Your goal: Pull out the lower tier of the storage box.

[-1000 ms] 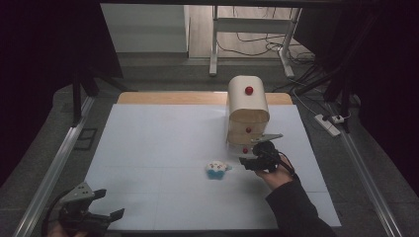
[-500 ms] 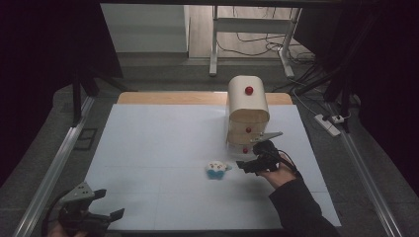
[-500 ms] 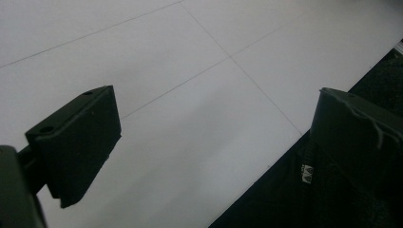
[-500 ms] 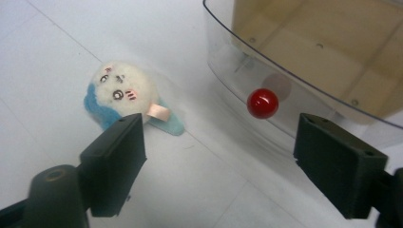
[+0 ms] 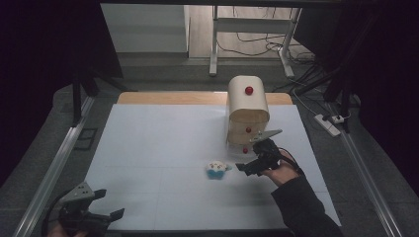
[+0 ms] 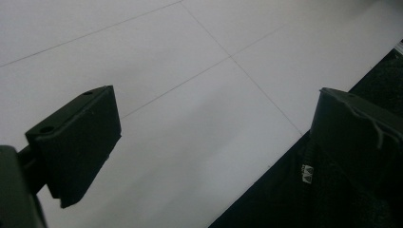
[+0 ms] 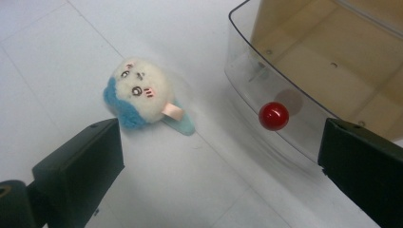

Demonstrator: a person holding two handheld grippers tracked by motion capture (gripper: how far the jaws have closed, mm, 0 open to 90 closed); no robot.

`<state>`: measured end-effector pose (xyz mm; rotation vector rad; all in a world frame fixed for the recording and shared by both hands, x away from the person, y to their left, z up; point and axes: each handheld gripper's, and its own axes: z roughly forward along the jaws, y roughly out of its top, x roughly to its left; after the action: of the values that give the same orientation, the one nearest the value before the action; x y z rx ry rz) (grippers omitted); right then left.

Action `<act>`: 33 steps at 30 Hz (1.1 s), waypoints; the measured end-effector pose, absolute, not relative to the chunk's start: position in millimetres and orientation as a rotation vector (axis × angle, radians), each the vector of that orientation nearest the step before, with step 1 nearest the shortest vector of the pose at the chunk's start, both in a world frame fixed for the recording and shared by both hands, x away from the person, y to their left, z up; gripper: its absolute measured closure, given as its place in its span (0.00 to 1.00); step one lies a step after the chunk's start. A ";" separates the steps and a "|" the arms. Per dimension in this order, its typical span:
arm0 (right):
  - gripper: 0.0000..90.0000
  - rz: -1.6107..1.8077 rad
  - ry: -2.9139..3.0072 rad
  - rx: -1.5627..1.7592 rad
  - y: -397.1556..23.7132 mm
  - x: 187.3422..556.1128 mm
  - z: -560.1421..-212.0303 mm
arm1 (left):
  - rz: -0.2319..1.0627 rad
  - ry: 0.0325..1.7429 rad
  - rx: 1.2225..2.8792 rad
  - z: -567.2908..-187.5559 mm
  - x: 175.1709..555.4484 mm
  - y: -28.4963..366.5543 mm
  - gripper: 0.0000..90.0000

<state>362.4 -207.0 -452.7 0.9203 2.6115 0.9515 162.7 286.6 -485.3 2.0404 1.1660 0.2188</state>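
Right gripper (image 5: 247, 167) is hovering with jaws just opening wide, nothing between them, plush toy (image 7: 141, 94) lying free on the surface (image 5: 163, 143) just beside the drawer unit (image 5: 247, 111), probably for stowing. Left gripper (image 5: 106, 205) is idling spread at the near edge.

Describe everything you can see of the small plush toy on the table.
The plush toy is small and fluffy, with a cream face, dark eyes, pink cheek marks, blue fur round its head and a pale pink tag. It lies on its side on the white table, nothing touching it, near the drawer with the red knob.
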 end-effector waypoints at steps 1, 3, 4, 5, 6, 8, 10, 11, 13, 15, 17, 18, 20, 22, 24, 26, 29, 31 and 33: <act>0.01 0.952 2.611 0.925 -207.1 362.7 -451.8 | 0.219 1.166 2.040 -485.4 162.7 286.7 0.04; 0.01 0.962 2.607 0.930 -208.2 363.7 -449.5 | 0.219 1.167 2.040 -485.4 162.8 286.7 0.04; 0.01 0.970 2.606 0.932 -209.2 364.7 -447.8 | 0.218 1.167 2.040 -485.4 162.8 286.7 0.04; 0.01 0.975 2.605 0.941 -209.5 364.9 -446.5 | 0.218 1.167 2.040 -485.4 162.8 286.7 0.04; 0.01 0.979 2.598 0.946 -210.0 365.4 -445.1 | 0.218 1.167 2.040 -485.4 162.8 286.6 0.04; 0.01 0.982 2.593 0.954 -211.0 366.5 -442.2 | 0.218 1.168 2.040 -485.4 162.8 286.6 0.04; 0.01 0.982 2.585 0.956 -211.8 367.4 -439.8 | 0.218 1.169 2.040 -485.4 162.9 286.7 0.04; 0.01 0.979 2.579 0.955 -212.1 367.9 -438.8 | 0.217 1.169 2.040 -485.4 162.9 286.7 0.04; 0.01 0.971 2.577 0.946 -212.6 368.8 -437.3 | 0.217 1.169 2.041 -485.4 163.0 286.6 0.04; 0.01 0.966 2.575 0.948 -212.8 369.9 -436.4 | 0.216 1.169 2.040 -485.4 163.0 286.7 0.04; 0.01 0.978 2.576 0.950 -213.0 372.4 -436.2 | 0.216 1.170 2.040 -485.5 163.1 286.7 0.04; 0.01 0.980 2.576 0.954 -212.5 373.5 -436.2 | 0.216 1.170 2.041 -485.5 163.1 286.7 0.04; 0.01 0.978 2.576 0.948 -210.8 376.0 -437.0 | 0.216 1.170 2.041 -485.5 163.2 286.6 0.04; 0.01 0.973 2.581 0.950 -207.9 378.5 -438.3 | 0.214 1.169 2.041 -485.5 163.2 286.7 0.04; 0.02 0.974 2.590 0.948 -205.4 381.0 -440.2 | 0.213 1.170 2.039 -485.6 163.2 286.9 0.04; 0.02 0.961 2.594 0.950 -203.3 383.3 -442.9 | 0.213 1.170 2.039 -485.6 163.3 286.9 0.04; 0.03 0.938 2.593 0.960 -201.6 387.0 -447.4 | 0.212 1.170 2.040 -485.6 163.3 286.8 0.04; 0.06 0.942 2.591 0.967 -201.5 389.9 -449.6 | 0.212 1.170 2.040 -485.7 163.4 286.8 0.04; 0.08 0.941 2.590 0.980 -201.2 392.3 -450.9 | 0.211 1.169 2.041 -485.7 163.5 286.8 0.04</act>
<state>392.3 -201.2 -450.9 0.9800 2.5904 0.9415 163.5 286.8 -485.7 2.0408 1.1694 0.2108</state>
